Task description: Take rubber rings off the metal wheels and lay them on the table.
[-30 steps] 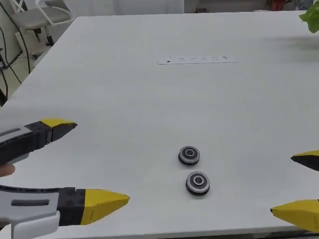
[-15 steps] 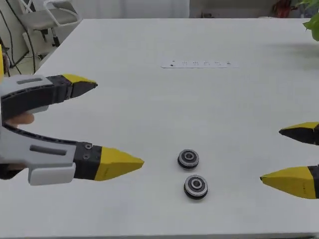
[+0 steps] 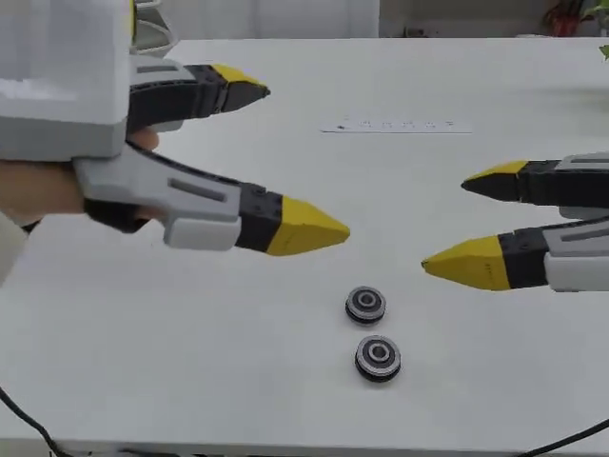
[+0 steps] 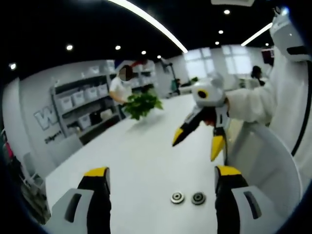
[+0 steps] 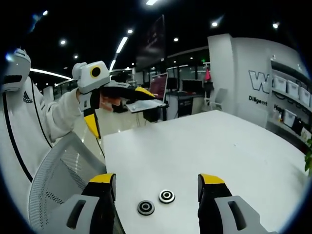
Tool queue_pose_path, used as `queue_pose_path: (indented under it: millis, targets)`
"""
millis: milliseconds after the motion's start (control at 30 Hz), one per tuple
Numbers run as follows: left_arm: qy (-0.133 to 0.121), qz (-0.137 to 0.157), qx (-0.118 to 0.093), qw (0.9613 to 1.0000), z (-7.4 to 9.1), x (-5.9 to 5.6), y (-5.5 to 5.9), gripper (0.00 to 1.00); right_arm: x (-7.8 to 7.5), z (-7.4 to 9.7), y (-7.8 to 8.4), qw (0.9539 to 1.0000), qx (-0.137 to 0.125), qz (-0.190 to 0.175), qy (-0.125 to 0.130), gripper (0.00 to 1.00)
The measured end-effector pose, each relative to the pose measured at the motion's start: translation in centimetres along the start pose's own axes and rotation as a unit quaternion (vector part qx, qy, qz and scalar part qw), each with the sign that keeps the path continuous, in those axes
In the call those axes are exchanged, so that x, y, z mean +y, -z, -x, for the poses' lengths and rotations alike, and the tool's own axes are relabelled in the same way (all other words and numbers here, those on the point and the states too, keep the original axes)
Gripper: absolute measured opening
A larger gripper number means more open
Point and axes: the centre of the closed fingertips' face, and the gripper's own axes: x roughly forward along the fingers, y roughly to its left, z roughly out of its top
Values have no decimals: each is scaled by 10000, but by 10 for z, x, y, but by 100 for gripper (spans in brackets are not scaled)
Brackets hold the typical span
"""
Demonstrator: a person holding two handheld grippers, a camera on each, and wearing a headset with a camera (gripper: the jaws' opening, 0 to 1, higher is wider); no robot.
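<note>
Two small metal wheels with dark rubber rings lie flat side by side on the white table [image 3: 190, 333]: one wheel [image 3: 365, 305] farther from me, the other wheel [image 3: 378, 358] nearer. They also lie ahead of the left jaws [image 4: 177, 197] [image 4: 198, 198] and the right jaws [image 5: 166, 196] [image 5: 145, 207]. My left gripper [image 3: 306, 162] hovers open, up and left of the wheels, holding nothing. My right gripper [image 3: 444, 225] hovers open to their upper right, also holding nothing. Each gripper faces the other across the wheels: the right gripper [image 4: 194, 151] and the left gripper [image 5: 126, 117].
A flush socket strip [image 3: 395, 125] sits in the table farther back. A leafy plant [image 4: 141, 103] stands at the table's far right end. A white mesh chair [image 5: 63, 170] is at the near edge, close behind the wheels. Shelving and a person are in the background.
Both grippers have risen and come inward over the table, toward each other and closer to the wheels. The wheels have not moved; the head camera has shifted slightly.
</note>
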Motion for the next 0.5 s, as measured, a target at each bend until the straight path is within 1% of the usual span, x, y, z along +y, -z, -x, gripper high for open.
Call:
queue_pose_path:
  millis: [33,133,200,233,267,300,333,367,400,433,467,500]
  targets:
    - [55,-37,-105,9999,-7,-1,-3,90,0,-3,1,10000,21,69,-42,66]
    - [186,-39,-140,9997,-19,-3,2,85,1,-11,3,9998,5,123,-181,64]
    - [330,29,-69,9994,-31,-8,13,86,2,-20,7,9996,34,92,-260,62]
    - [385,58,-75,9992,-36,-10,14,87,4,-26,11,9992,64,186,-339,60]
    - [438,132,-144,9988,-42,-12,18,87,5,-30,14,9989,95,223,-396,59]
    - [441,162,-155,9988,-44,-10,22,87,9,-35,21,9982,209,259,-496,58]
    - [474,190,-164,9986,-49,-12,27,86,13,-38,25,9976,270,299,-569,57]
    - [522,195,-172,9983,-52,-16,30,84,16,-41,29,9968,317,347,-641,56]
    - [574,235,-152,9980,-55,-20,37,82,21,-44,35,9952,366,514,-746,52]
    - [627,214,-128,9977,-57,-24,42,79,24,-46,39,9943,352,600,-814,48]
    - [683,168,-102,9975,-58,-28,49,76,26,-49,44,9943,340,568,-841,44]
    - [681,225,-110,9974,-60,-28,54,73,27,-50,48,9941,378,525,-874,40]
